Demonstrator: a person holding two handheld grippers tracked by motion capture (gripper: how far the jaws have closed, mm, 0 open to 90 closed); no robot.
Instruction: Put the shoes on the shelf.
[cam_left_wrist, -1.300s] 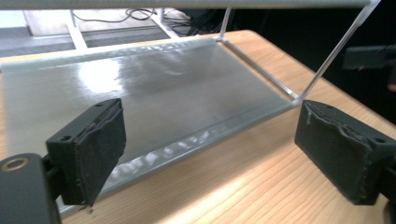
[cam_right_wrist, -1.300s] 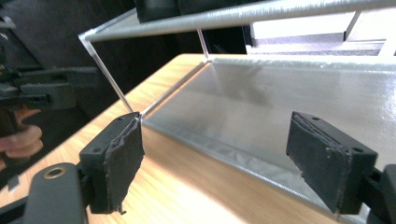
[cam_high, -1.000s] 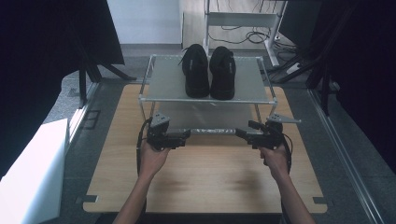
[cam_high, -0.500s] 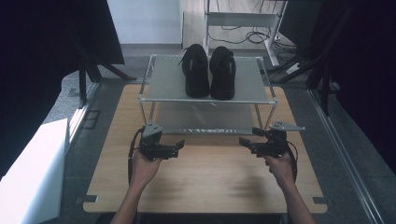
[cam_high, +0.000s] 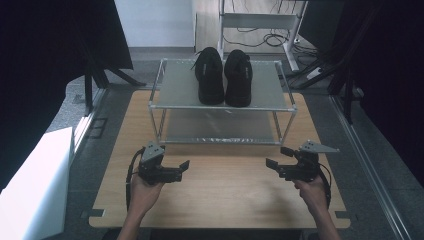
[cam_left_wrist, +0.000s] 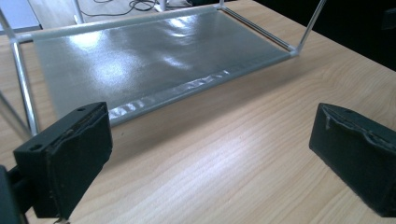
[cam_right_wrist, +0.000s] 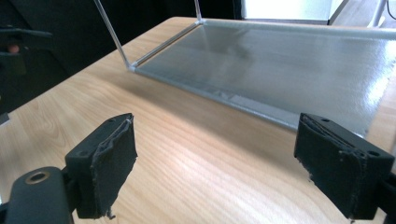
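Note:
A pair of black shoes (cam_high: 223, 76) stands side by side on the top shelf of a metal-framed rack (cam_high: 172, 92) at the far half of the wooden table (cam_high: 225, 205). The rack's lower shelf (cam_left_wrist: 154, 56) (cam_right_wrist: 303, 60) is bare. My left gripper (cam_high: 180, 168) (cam_left_wrist: 210, 154) hovers low over the table in front of the rack's left end, open, with nothing between its pads (cam_left_wrist: 70, 154). My right gripper (cam_high: 280, 157) (cam_right_wrist: 233, 168) is in front of the rack's right end, open too, and holds nothing. Both point inward toward the rack.
A white box (cam_high: 35, 185) stands on the floor left of the table. Black curtains hang on both sides. A white desk frame (cam_high: 260, 20) with cables is behind the rack. Bare wood lies between the grippers and the table's near edge.
Both hands have drawn back from the rack toward the table's near edge and a little farther apart. The shoes and rack have not moved.

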